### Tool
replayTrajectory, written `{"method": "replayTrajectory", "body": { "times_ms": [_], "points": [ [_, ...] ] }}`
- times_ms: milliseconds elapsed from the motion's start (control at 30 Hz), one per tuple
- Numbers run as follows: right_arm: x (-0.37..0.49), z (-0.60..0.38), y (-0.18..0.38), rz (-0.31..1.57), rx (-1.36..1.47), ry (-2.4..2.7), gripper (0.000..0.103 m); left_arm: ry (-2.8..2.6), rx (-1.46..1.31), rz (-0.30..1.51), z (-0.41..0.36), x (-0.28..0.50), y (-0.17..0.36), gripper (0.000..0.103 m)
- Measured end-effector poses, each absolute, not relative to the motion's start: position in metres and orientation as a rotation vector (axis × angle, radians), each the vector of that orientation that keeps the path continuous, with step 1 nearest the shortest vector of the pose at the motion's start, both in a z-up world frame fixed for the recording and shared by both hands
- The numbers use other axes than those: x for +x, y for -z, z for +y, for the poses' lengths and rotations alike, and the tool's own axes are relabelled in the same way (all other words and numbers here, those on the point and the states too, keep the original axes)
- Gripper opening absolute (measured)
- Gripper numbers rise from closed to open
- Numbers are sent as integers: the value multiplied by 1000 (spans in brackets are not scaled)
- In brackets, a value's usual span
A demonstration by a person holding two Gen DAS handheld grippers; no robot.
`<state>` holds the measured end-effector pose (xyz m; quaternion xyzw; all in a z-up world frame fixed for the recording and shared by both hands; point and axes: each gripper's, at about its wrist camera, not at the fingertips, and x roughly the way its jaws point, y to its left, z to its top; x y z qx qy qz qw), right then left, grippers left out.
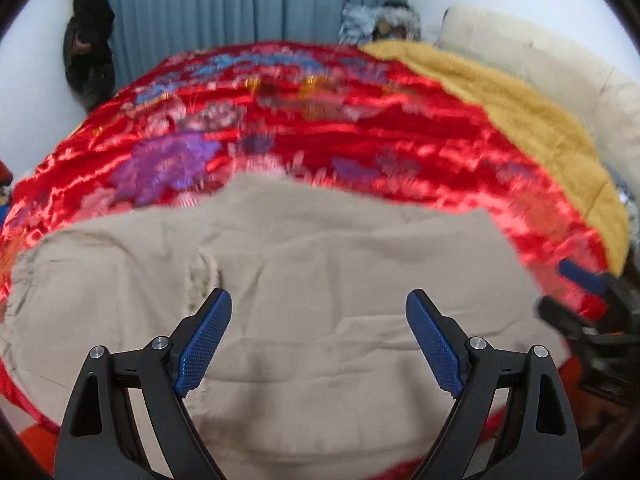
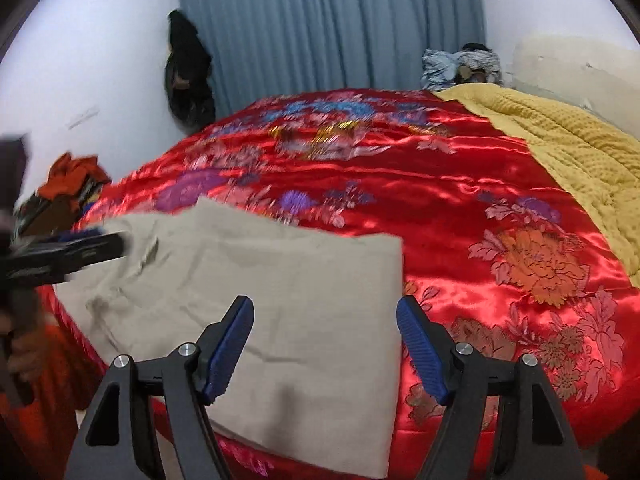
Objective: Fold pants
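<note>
Beige pants (image 1: 320,248) lie folded into a broad rectangle on the near part of a red flowered satin bedspread (image 1: 360,136). My left gripper (image 1: 320,300) hangs open above the middle of the cloth, nothing between its blue pads. In the right wrist view the pants (image 2: 280,272) end in a straight right edge. My right gripper (image 2: 325,304) stands open over that edge, one finger above the cloth and the other above the bedspread (image 2: 460,208). The left gripper (image 2: 80,248) shows blurred over the pants' left end. The right gripper (image 1: 592,312) appears at the far right of the left wrist view.
A yellow blanket (image 2: 580,152) covers the bed's right side beside a cream headboard (image 1: 540,52). Blue curtains (image 2: 340,32) hang behind the bed, with dark clothes (image 2: 188,76) on the wall. Crumpled laundry (image 2: 460,64) lies at the far end, and an orange heap (image 2: 72,176) sits left.
</note>
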<state>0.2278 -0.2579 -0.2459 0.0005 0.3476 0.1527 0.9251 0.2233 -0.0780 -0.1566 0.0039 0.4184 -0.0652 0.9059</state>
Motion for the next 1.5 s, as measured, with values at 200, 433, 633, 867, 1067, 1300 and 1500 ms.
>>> {"method": "replayTrajectory", "body": {
  "times_ms": [200, 433, 633, 867, 1067, 1300, 1500],
  "points": [
    [226, -250, 273, 834, -63, -366, 74, 90, 13, 956, -70, 220, 211, 92],
    [230, -244, 306, 953, -102, -347, 75, 112, 39, 952, -70, 217, 216, 94],
    [228, -245, 309, 943, -96, -344, 76, 121, 50, 933, -71, 220, 220, 95],
    [226, -244, 309, 935, -97, -342, 76, 121, 58, 932, -72, 220, 222, 95],
    [226, -244, 309, 936, -96, -341, 76, 119, 67, 952, -73, 224, 221, 96],
    [227, -246, 308, 939, -82, -344, 77, 131, 84, 1028, -78, 217, 195, 95],
    [228, -245, 308, 947, -78, -341, 77, 214, 15, 947, -91, 227, 153, 96]
  ]
}}
